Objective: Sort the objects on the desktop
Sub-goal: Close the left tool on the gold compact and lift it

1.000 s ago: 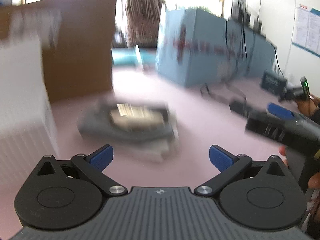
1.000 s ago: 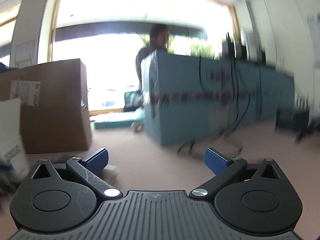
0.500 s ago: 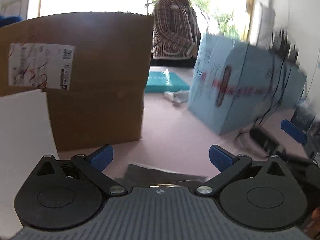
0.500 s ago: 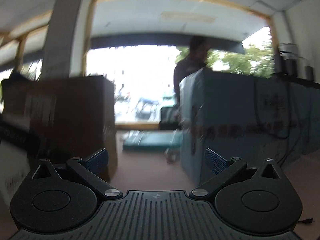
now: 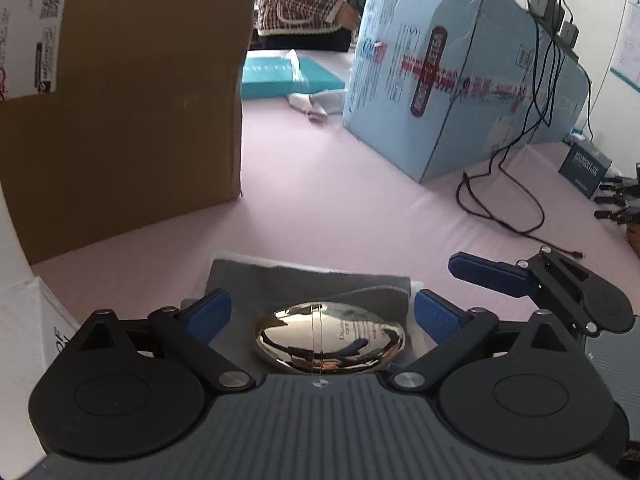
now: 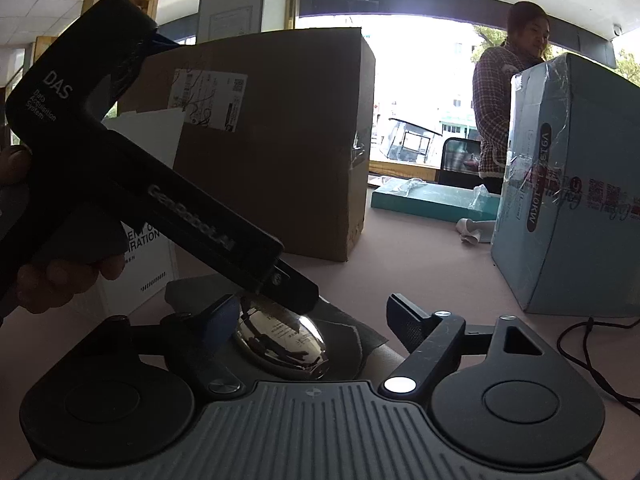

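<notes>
Pink tabletop carries a shiny oval case on a grey cloth; both hand-held grippers, left and right, stand released around the case.

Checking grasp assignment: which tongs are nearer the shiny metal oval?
Left. The left tongs are open and straddle the shiny metal oval, which lies on the grey cloth. The right tongs are open, beside it, one finger close.
</notes>
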